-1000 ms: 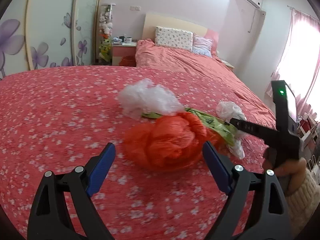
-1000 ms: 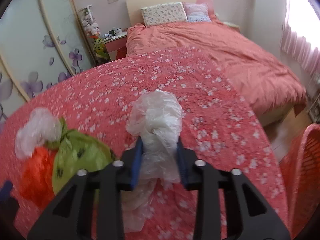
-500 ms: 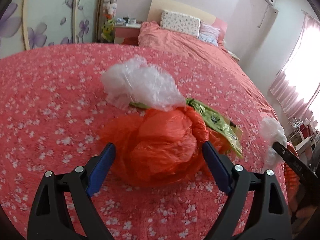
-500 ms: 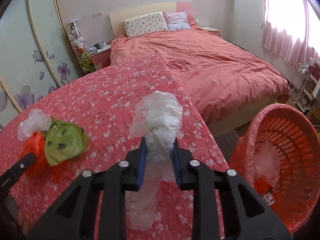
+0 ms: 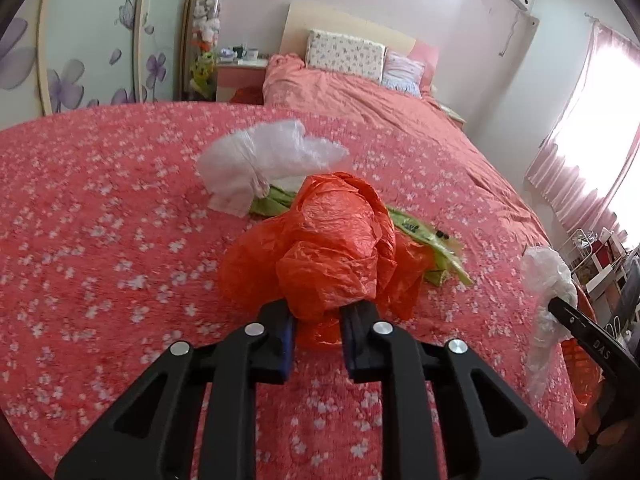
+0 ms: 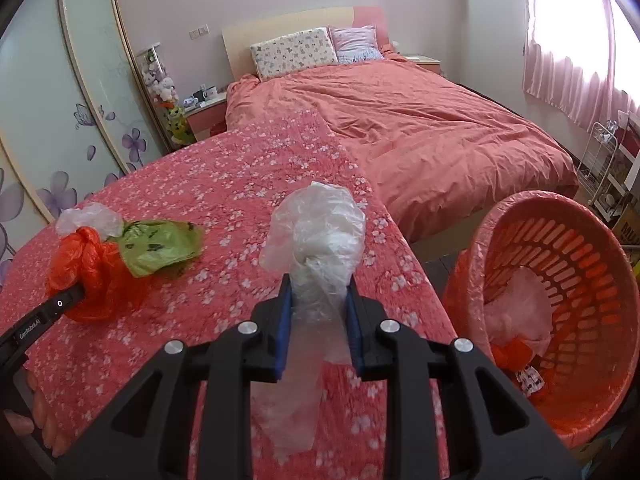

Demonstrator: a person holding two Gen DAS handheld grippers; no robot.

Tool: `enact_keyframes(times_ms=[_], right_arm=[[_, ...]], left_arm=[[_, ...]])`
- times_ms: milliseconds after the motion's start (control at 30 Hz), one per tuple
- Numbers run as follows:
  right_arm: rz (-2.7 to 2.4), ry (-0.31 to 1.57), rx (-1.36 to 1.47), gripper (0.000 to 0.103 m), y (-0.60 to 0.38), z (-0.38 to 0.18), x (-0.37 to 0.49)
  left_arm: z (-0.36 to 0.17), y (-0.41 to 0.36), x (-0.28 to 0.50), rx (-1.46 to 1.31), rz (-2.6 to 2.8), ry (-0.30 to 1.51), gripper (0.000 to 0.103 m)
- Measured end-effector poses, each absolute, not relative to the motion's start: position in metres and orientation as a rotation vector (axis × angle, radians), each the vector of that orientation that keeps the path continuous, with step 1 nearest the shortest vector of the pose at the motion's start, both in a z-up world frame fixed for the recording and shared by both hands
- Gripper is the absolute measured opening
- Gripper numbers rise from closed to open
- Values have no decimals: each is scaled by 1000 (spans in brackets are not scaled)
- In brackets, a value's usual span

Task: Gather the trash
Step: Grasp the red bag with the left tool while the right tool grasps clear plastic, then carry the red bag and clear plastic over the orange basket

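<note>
Since half a second ago the left gripper (image 5: 316, 332) jaws have closed from wide apart onto the orange bag (image 5: 332, 248) on the surface (image 5: 100, 240). Right view: right gripper (image 6: 318, 320) jaws stay clamped on the clear bag (image 6: 320, 240); basket (image 6: 560, 280) now nearer, at 3 o'clock.

Green bag (image 5: 424, 236) mostly hidden behind orange bag (image 5: 332, 248). Orange basket (image 6: 560, 304) cut by right edge, contents unclear. Nightstand (image 5: 240, 68) items too small to identify.
</note>
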State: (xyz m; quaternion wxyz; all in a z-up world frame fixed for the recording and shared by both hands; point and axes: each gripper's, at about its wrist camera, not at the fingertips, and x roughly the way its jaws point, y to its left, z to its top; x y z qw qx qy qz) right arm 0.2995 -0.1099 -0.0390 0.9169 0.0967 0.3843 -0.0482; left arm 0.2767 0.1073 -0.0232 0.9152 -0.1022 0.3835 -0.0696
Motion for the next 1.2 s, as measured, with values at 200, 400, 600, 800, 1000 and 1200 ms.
enact_keyframes(times_ms=[200,400,600,800,1000,1200], right_arm=[[-90,760,205,25,-111,-24,278],[-85,723,211,25,-116,-6,255],[-91,680,221,25,-127,12,230],[-118,646,227,25,-147,24,210],[-160,622,237,25,-170,30,191],[-218,589,231,25,-194,33,172]], left_arm=[[-3,103,254,-179,-159,739,18],[16,94,238,-162,-186,704,18],[30,78,226,-144,-219,677,18],[38,48,221,-123,-278,664,18],[40,10,219,-95,-351,660,18],[37,-30,216,-63,-429,662,18]])
